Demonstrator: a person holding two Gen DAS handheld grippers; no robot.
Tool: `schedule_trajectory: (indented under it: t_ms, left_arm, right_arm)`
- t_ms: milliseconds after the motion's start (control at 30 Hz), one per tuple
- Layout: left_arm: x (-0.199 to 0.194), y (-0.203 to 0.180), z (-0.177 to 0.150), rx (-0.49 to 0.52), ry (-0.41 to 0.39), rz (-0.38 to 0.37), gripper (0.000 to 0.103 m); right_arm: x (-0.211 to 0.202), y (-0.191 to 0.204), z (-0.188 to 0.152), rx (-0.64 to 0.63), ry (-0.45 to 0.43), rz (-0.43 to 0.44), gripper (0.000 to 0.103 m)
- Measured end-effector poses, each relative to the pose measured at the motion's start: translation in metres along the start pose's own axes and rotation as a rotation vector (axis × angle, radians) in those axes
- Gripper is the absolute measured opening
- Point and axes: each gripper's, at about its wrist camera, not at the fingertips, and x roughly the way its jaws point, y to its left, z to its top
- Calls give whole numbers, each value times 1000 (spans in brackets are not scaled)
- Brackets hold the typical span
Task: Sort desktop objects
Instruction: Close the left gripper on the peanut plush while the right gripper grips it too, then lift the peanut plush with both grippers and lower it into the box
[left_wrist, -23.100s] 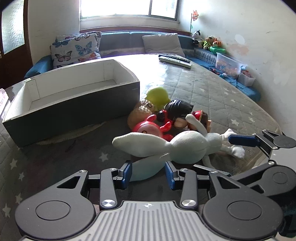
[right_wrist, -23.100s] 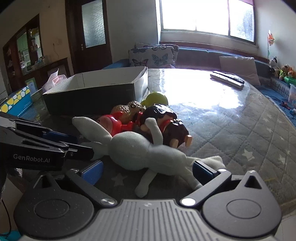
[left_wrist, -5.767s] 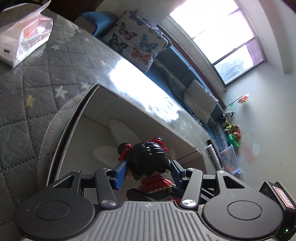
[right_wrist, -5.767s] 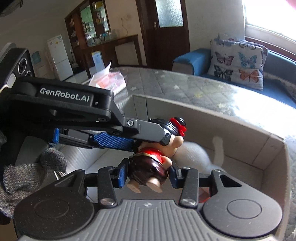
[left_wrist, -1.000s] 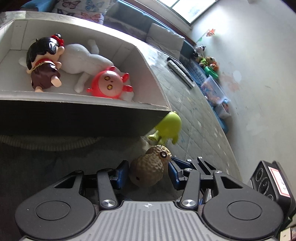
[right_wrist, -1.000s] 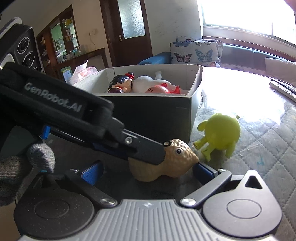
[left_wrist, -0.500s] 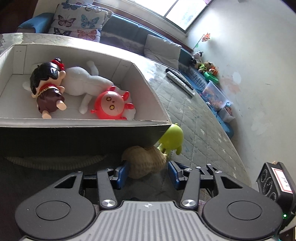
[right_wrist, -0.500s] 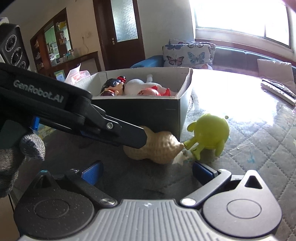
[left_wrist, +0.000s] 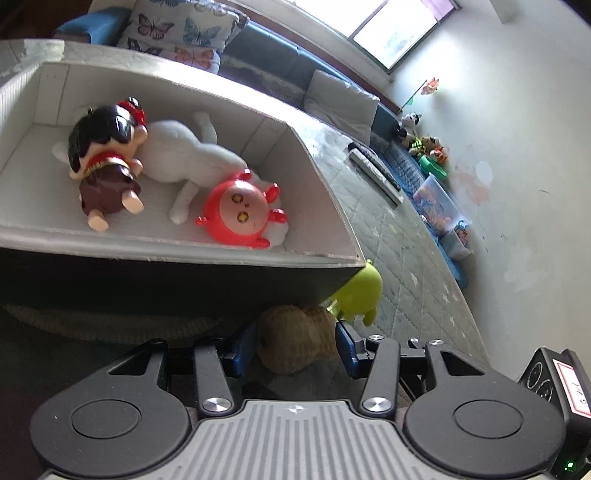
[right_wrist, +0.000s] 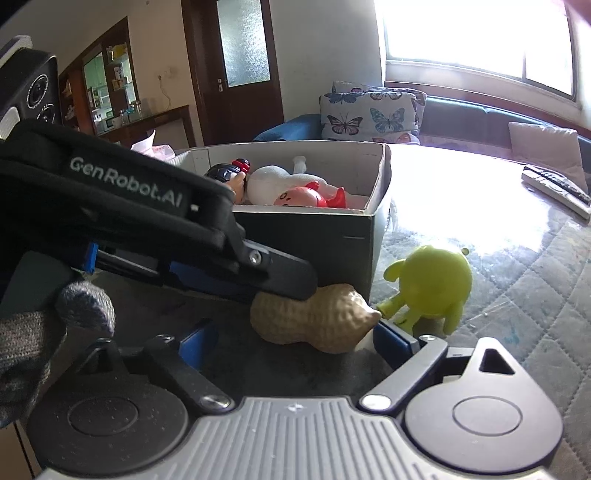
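Peanut toy (left_wrist: 295, 341) lies on the table just near of the box (left_wrist: 177, 254), green toy (left_wrist: 360, 293) to its right. My left gripper (left_wrist: 295, 341) clamps its waist to lift it in; my right gripper (right_wrist: 295, 339), closing around it, doesn't yet press. Three toys already fill the box.

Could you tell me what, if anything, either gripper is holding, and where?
The left gripper clamps the peanut toy across its middle; the right gripper's closing jaws straddle it without gripping.
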Motion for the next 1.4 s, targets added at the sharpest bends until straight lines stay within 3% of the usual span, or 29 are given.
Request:
schedule_trajectory:
  t_ms: [400, 800, 1100, 1400]
  left_arm:
    - [-6, -15, -10, 28, 46, -62, 49]
    - [-1, -7, 0, 39, -11, 8, 49]
    - [14, 0, 2, 8, 36, 1, 47]
    - [1, -1, -5, 12, 28, -29, 42]
  right_arm:
    - [-17, -9, -9, -16, 1, -16, 83]
    - [-14, -15, -8, 0, -2, -5, 75]
    - [-9, -11, -5, 17, -5, -11, 75]
    - [-18, -4, -7, -22, -19, -37, 71]
